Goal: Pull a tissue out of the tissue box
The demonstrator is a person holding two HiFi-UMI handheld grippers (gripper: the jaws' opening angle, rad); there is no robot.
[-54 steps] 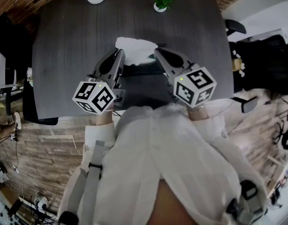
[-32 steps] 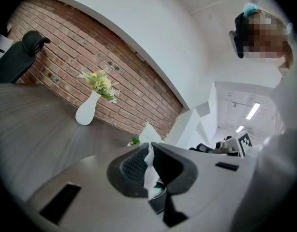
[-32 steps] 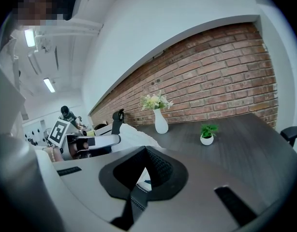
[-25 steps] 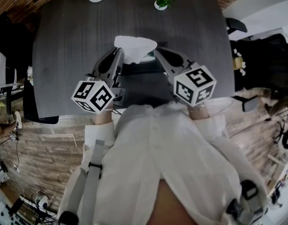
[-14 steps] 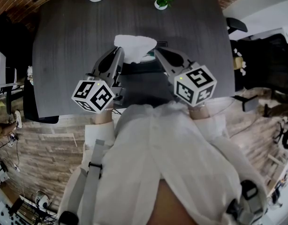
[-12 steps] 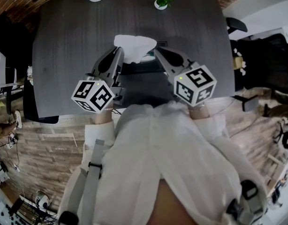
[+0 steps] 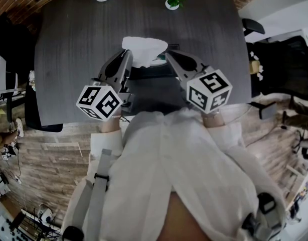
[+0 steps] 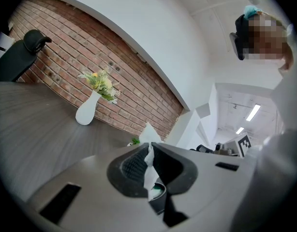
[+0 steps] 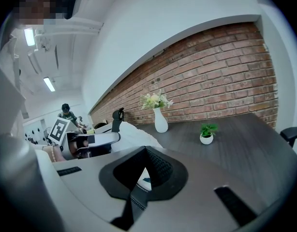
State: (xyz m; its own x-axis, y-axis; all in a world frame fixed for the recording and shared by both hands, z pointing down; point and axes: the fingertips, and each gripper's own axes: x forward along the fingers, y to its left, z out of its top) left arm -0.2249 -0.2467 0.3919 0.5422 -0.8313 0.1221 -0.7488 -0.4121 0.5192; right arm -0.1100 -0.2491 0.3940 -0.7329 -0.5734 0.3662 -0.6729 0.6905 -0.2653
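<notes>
Tissue [image 7: 144,48] sits slightly higher and more bunched than two seconds back, with almost no shift since. I judge the pull paused, the sheet's tail not yet free of the tissue box [image 7: 151,70] on the counter [image 7: 68,49]. Left gripper [image 7: 128,55] fingers are clenched on the tissue (only the left gripper view shows the white strip nipped between them). Right gripper [image 7: 169,55] fingers are closed, empty, by the box; contact unclear.

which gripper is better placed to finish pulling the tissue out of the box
Left. The left gripper has its jaws shut on the tissue, raised above the tissue box. The right gripper sits beside it, jaws together and empty.
</notes>
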